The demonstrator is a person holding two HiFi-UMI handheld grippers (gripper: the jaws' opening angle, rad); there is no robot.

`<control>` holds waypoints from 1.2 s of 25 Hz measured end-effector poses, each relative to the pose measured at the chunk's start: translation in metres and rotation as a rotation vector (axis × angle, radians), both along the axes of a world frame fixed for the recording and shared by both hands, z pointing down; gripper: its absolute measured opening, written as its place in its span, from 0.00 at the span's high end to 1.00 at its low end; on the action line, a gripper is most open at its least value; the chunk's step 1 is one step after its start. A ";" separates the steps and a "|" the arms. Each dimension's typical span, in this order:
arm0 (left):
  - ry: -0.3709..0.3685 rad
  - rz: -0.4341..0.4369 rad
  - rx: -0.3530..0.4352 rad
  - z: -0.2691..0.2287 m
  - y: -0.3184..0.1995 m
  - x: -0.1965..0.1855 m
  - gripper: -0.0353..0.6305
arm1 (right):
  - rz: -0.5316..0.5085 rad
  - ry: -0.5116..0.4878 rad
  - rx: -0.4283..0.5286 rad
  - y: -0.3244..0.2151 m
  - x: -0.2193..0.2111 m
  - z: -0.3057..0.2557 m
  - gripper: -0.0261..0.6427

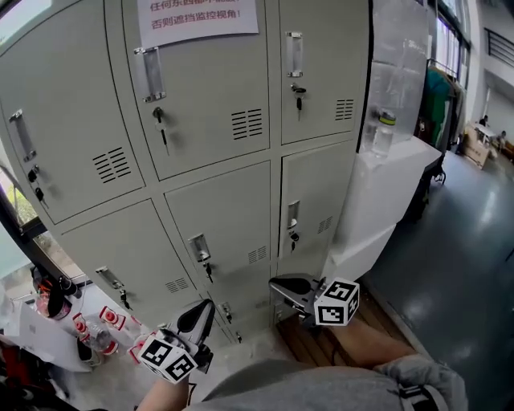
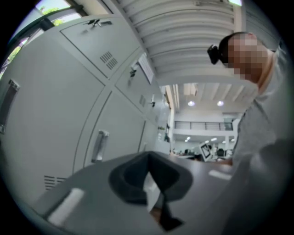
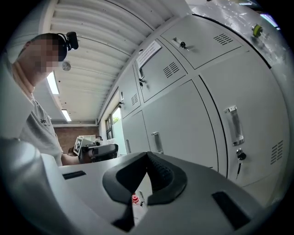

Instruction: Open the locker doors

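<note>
A bank of grey lockers (image 1: pixel 217 217) fills the head view, and every door stands closed. Each door has a clear bar handle, such as the handle (image 1: pixel 198 246) on the lower middle door, and a key hangs below most handles. My left gripper (image 1: pixel 197 321) is low in front of the bottom row with its jaws together and nothing in them. My right gripper (image 1: pixel 285 287) is beside the lower right door (image 1: pixel 317 201), also shut and empty, apart from the metal. The left gripper (image 2: pixel 148 158) points along the locker fronts (image 2: pixel 69 101). The right gripper (image 3: pixel 148 156) faces the lockers (image 3: pixel 183 114).
A paper notice (image 1: pixel 198 16) is taped across the upper doors. A white cabinet (image 1: pixel 385 193) with a plastic bottle (image 1: pixel 384 132) stands against the lockers' right side. Wooden slats (image 1: pixel 337 341) lie at its foot. Red and white clutter (image 1: pixel 88 325) sits low on the left.
</note>
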State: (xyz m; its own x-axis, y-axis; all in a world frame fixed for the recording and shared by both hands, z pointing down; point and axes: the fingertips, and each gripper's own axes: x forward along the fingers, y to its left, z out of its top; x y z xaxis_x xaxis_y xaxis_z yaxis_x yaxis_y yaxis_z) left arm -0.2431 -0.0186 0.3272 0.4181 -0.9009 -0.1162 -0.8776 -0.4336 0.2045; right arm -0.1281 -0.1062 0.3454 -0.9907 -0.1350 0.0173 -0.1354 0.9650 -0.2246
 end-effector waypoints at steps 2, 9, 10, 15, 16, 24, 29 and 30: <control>0.018 -0.018 0.006 -0.004 -0.017 0.009 0.94 | -0.012 0.009 0.008 -0.020 0.003 -0.005 0.95; -0.036 -0.060 0.061 -0.051 -0.075 0.033 0.94 | -0.030 -0.021 0.099 -0.079 0.012 -0.061 0.95; -0.057 -0.057 0.084 -0.067 -0.085 0.037 0.94 | -0.020 -0.033 0.130 -0.089 0.012 -0.079 0.95; -0.128 -0.009 0.208 -0.160 -0.133 0.062 0.94 | 0.096 -0.092 0.343 -0.131 0.021 -0.193 0.95; -0.131 -0.001 0.226 -0.179 -0.141 0.066 0.94 | 0.124 -0.100 0.380 -0.137 0.023 -0.218 0.95; -0.101 0.048 0.328 -0.302 -0.175 0.086 0.94 | 0.283 -0.138 0.567 -0.170 0.028 -0.378 0.95; -0.082 0.065 0.325 -0.330 -0.177 0.088 0.94 | 0.380 -0.098 0.581 -0.200 0.020 -0.425 0.93; -0.078 0.066 0.321 -0.331 -0.177 0.088 0.94 | 0.392 -0.084 0.569 -0.207 0.017 -0.428 0.87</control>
State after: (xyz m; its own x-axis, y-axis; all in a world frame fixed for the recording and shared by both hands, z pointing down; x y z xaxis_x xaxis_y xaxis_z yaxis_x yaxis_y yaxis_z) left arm -0.1551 -0.1955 -0.0040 0.4931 -0.7940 -0.3554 -0.8530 -0.5215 -0.0185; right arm -0.1111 -0.3130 -0.0824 -0.8619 -0.4481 -0.2373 -0.5022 0.8193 0.2767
